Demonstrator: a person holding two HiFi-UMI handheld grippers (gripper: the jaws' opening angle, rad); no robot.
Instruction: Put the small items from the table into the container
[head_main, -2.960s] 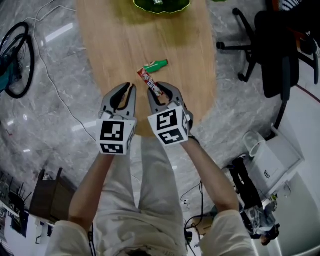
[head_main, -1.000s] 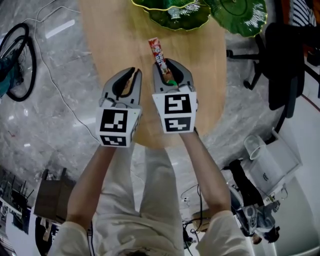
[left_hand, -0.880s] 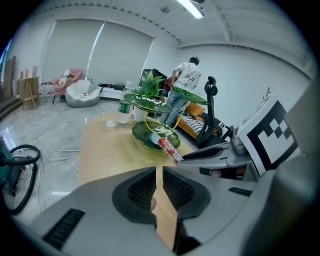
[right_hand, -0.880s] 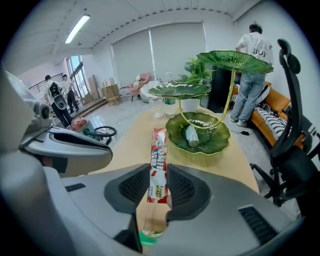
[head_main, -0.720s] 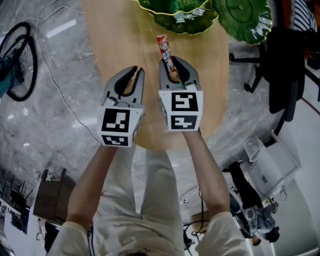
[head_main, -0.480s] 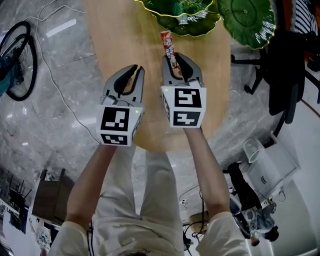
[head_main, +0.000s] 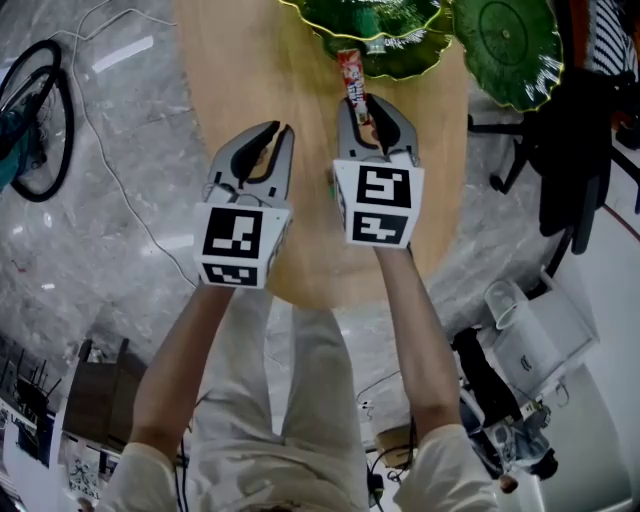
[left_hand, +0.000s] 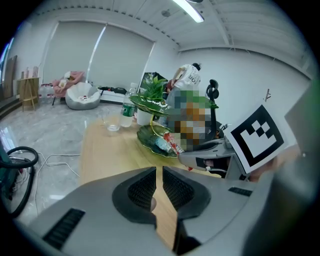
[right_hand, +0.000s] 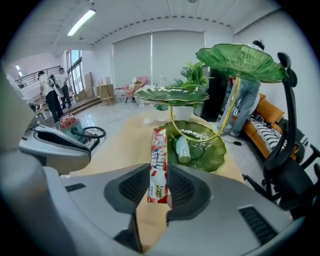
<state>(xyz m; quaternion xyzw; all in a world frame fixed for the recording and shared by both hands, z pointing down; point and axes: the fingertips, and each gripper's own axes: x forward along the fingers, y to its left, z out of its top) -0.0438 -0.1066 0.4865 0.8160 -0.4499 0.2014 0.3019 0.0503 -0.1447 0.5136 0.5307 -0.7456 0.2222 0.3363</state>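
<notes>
One snack stick was pinched in our right tongs, just short of the green dish. Our left tongs were pressed together, empty. Next, we needed to release over the dish.

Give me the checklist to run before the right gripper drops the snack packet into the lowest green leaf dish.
1. Grip: ok. The right gripper is shut on the snack packet's lower end.
2. Packet over the green leaf dish: not ok. In the head view only its far end reaches the rim.
3. Room in the dish: ok. One pale bottle lies there, with bare surface beside it.
4. Clearance under the upper leaf tier: cannot tell.
5. Left gripper out of the way: ok. It is shut, empty and off to the side over the table.
</notes>
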